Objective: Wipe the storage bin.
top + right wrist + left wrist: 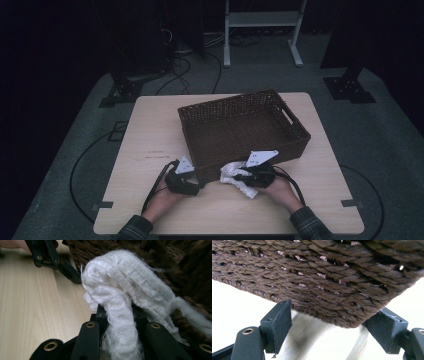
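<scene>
**One tool steadies the basket while the other brings the cloth**

A dark brown woven basket (243, 127) with low walls sits on the pale wooden surface (150, 150). The left tool (196, 187) is at the basket's near corner. In the left gripper view its two black jaws stand wide, one on each side of that corner (352, 317). The pads look very close to the weave, but it is hard to tell if they press on it. It seems to be there to keep the basket from sliding.

The right tool (239, 176) holds a white, fluffy, crumpled cloth (235, 177). In the right gripper view the cloth (125, 297) bunches up between the narrow jaws and flops over the front of them, so the grip is tight on it. The cloth is low, just outside the basket's near wall and near the left tool (72, 275).

The cloth probably belongs in the basket. For that, the right tool would need to lift it over the wall, then let go. A loose strand (192, 312) hanging at the side might catch on the rough weave.
</scene>
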Demonstrator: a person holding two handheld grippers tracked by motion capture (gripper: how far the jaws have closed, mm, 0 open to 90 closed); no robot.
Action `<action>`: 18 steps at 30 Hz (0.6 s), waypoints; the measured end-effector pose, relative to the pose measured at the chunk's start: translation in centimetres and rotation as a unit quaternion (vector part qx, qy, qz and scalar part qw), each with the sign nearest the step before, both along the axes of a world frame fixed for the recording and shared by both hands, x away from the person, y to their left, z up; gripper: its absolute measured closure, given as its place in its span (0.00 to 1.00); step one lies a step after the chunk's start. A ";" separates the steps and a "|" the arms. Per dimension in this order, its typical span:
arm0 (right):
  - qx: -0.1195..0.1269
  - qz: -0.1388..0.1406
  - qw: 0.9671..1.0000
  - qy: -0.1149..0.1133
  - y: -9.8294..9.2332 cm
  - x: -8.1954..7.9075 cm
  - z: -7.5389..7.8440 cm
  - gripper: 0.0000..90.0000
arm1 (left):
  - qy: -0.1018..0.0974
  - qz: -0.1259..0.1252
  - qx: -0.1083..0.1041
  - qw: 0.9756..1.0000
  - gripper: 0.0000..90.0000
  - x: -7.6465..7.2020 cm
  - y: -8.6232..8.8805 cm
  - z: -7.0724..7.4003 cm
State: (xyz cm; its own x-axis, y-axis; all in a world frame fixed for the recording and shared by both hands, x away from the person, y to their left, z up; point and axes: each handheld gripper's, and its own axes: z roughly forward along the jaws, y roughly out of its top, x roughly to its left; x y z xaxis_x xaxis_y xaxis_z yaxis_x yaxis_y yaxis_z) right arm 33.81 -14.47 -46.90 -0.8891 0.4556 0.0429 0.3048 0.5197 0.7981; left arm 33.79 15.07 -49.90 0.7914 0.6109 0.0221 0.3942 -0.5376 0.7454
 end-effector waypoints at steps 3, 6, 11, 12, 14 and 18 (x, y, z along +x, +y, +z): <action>-0.003 0.003 1.000 0.004 0.2 0.1 -0.4 0.82 | 0.000 0.000 0.000 1.000 0.25 0.0 0.0 0.0; -0.009 0.006 1.000 0.007 0.4 0.2 -1.0 0.82 | 0.000 0.000 0.000 1.000 0.25 0.0 0.0 0.0; -0.027 0.013 0.999 0.019 1.0 0.3 -2.0 0.81 | 0.000 0.000 0.000 1.000 0.25 0.0 0.0 0.0; -0.028 0.012 0.999 0.021 1.1 0.3 -2.1 0.81 | 0.000 0.000 0.000 1.000 0.25 0.0 0.0 0.0; -0.028 0.011 0.999 0.021 1.2 0.3 -2.1 0.81 | 0.000 0.000 0.000 1.000 0.25 0.0 0.0 0.0; -0.024 0.012 0.999 0.020 1.1 0.2 -2.1 0.82 | 0.000 0.000 0.000 1.000 0.25 0.0 0.0 0.0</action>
